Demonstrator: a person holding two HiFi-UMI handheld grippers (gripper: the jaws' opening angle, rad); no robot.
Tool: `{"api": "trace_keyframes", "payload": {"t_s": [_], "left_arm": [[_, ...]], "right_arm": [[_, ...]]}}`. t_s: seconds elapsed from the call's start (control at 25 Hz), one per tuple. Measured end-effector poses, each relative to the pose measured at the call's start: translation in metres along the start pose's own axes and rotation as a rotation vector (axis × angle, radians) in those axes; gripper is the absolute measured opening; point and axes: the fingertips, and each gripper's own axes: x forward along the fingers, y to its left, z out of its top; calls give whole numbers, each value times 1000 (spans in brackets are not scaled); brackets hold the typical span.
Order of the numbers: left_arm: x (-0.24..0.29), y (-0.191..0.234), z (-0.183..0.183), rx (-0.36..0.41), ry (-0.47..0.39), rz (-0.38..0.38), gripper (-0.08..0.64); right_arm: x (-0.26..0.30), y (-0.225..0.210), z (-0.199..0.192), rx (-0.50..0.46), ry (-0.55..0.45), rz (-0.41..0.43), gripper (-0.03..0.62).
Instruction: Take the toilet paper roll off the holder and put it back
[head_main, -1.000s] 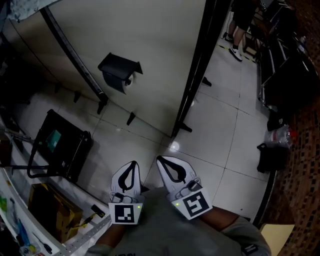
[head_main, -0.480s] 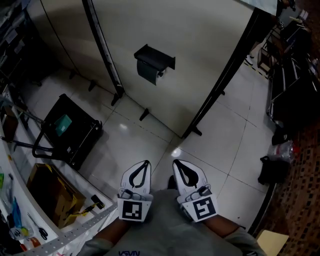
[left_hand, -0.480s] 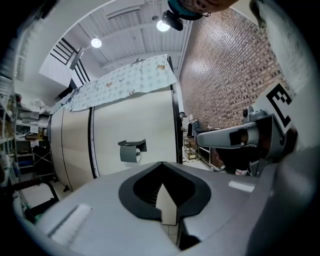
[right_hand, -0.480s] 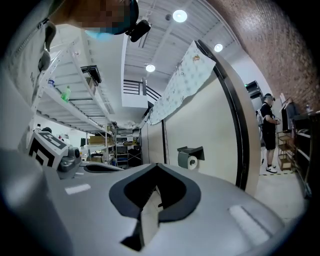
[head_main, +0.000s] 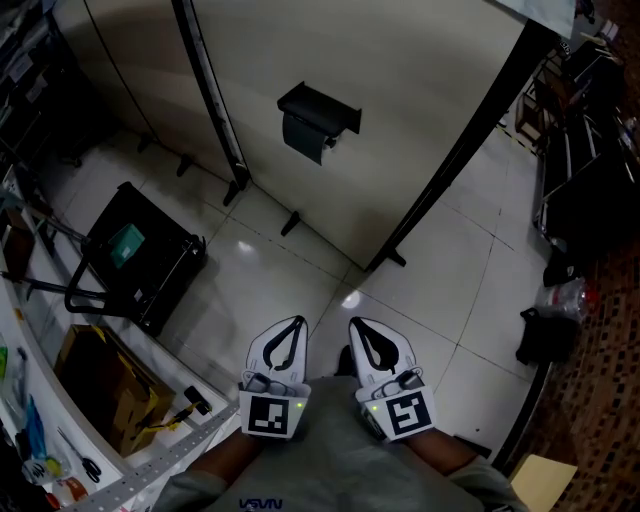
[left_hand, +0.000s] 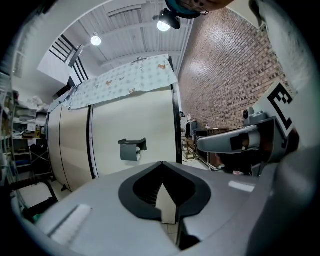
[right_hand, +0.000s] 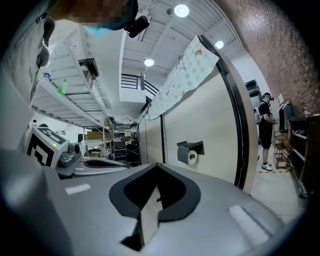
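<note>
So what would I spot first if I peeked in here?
Probably the black holder with its toilet paper roll, all alone on the big cream wall ahead. Next come the two white grippers low in the head view, the left gripper and the right gripper, both shut and empty, side by side close to the person's body.

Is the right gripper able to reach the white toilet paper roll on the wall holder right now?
Probably not yet: the right gripper, shut, sits well short of the white toilet paper roll, though nothing stands between them.
</note>
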Motion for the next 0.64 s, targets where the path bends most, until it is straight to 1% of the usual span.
{"api": "trace_keyframes", "payload": {"t_s": [0.16, 0.64], "left_arm": [[4, 6, 0, -9, -3, 13, 5], [18, 14, 7, -2, -15, 24, 5]], "right_arm": [[5, -5, -1, 10, 3, -7, 0], [18, -17, 3, 6, 3, -7, 0]]}}
